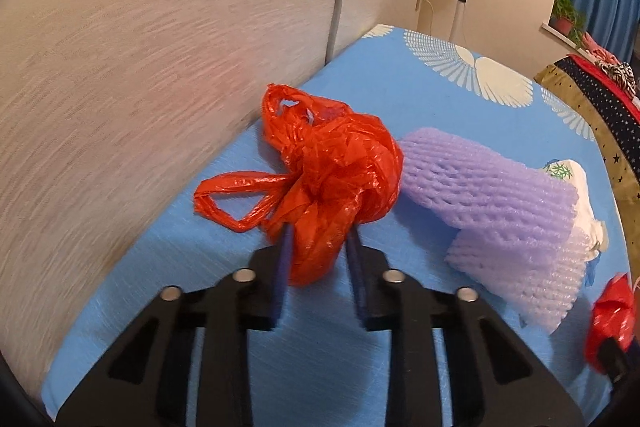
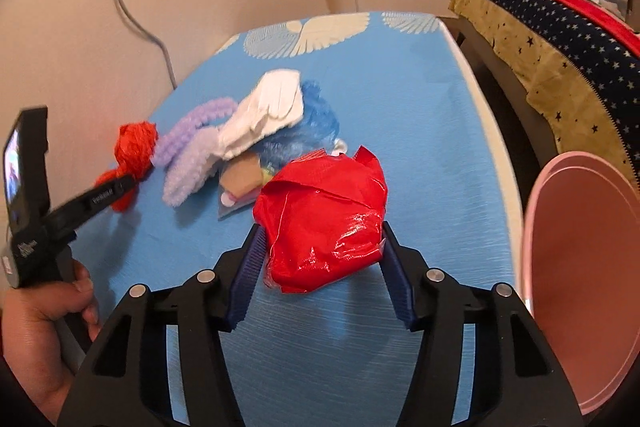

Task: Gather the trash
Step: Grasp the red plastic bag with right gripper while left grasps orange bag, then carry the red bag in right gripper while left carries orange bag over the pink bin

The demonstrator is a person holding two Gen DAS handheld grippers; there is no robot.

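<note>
On the blue desk point(image 2: 420, 99), near the pink bin point(image 2: 580, 267) at its right edge, a heap of rubbish yet to be cleared. Nothing visible inside the bin, though only part of its interior shows.

Left tool point(image 1: 318, 247): nearly closed, pinching the lower folds of the orange bag point(image 1: 332, 167), farthest from the bin, up against the pale wall. Handles of the bag splayed out on the cloth, so apparently not lifted clear yet. Seen from the right wrist camera, same tool reaching in from the left, held in a hand point(image 2: 44, 331).

Right tool point(image 2: 322, 243): half closed around the red wrapper point(image 2: 324, 219), blue pads at both its sides and seemingly touching; a light grip at best, wrapper probably resting on the desk, the item closest to the bin.

Between the two, farther from the bin than the wrapper: purple foam net point(image 1: 492, 211), white paper point(image 2: 268, 107), blue fluff point(image 2: 316, 123), a clear packet point(image 2: 244, 187) with something tan and pink inside.

Judging by this: early stage. Two pieces gripped, none dropped in. Left to do: carry both to the bin, release, then return for the net, paper, fluff and packet.
</note>
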